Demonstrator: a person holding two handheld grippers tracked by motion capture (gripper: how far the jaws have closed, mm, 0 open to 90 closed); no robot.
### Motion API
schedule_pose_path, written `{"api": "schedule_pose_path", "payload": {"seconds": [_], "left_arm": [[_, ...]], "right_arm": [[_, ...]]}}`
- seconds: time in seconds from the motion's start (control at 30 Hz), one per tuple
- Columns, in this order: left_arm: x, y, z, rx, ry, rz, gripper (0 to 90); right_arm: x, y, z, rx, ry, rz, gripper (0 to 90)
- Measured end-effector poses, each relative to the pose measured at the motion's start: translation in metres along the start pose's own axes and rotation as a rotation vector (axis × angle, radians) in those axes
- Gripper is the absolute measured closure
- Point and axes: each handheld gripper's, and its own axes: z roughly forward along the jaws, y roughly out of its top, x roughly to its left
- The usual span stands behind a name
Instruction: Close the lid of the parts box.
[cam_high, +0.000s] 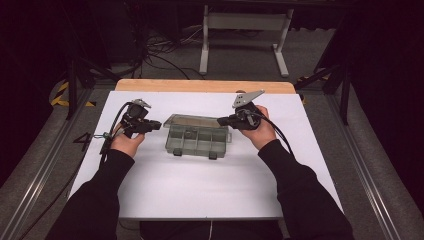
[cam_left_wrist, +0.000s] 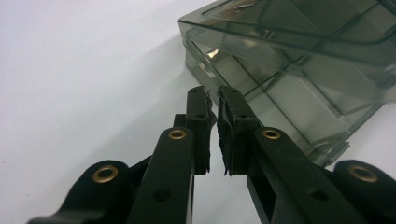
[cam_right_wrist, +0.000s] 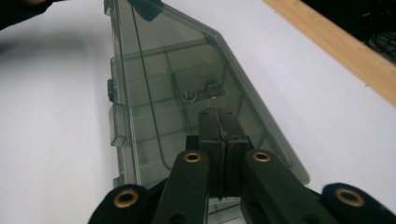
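A smoky clear plastic compartment box (cam_high: 197, 139) sits mid-table, its lid (cam_high: 195, 120) raised and tilted up at the back. My left gripper (cam_high: 157, 125) is at the box's left end, just short of its corner (cam_left_wrist: 196, 42). Its jaws are all but closed, with a sliver of gap and nothing between them (cam_left_wrist: 212, 95). My right gripper (cam_high: 220, 121) is at the box's right end, shut. Its tips (cam_right_wrist: 218, 112) lie over the slanted lid (cam_right_wrist: 159, 79); I cannot tell whether they touch it. A small metal ring (cam_right_wrist: 189, 95) lies in one compartment.
The box rests on a white tabletop (cam_high: 200, 185) with a wooden strip (cam_high: 205, 85) along its far edge. Beyond the table stand a white frame's legs (cam_high: 245, 22), with cables (cam_high: 160, 50) on the floor. Two latch tabs (cam_high: 195, 154) stick out of the box's near side.
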Motion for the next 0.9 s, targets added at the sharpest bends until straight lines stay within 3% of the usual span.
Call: {"api": "schedule_pose_path", "payload": {"seconds": [0.1,0.57,0.9], "left_arm": [[-0.003,-0.002,-0.001,-0.005,0.001,0.008,83.1],[-0.005,-0.014,-0.004,-0.008,-0.054,-0.023,83.1],[-0.009,-0.018,-0.011,-0.015,-0.050,-0.024,81.1]], "right_arm": [[0.006,-0.002,0.000,0.017,0.016,0.013,90.0],[0.020,-0.008,0.004,0.073,0.079,0.036,90.0],[0.026,-0.013,0.009,0.123,0.104,0.050,90.0]]}}
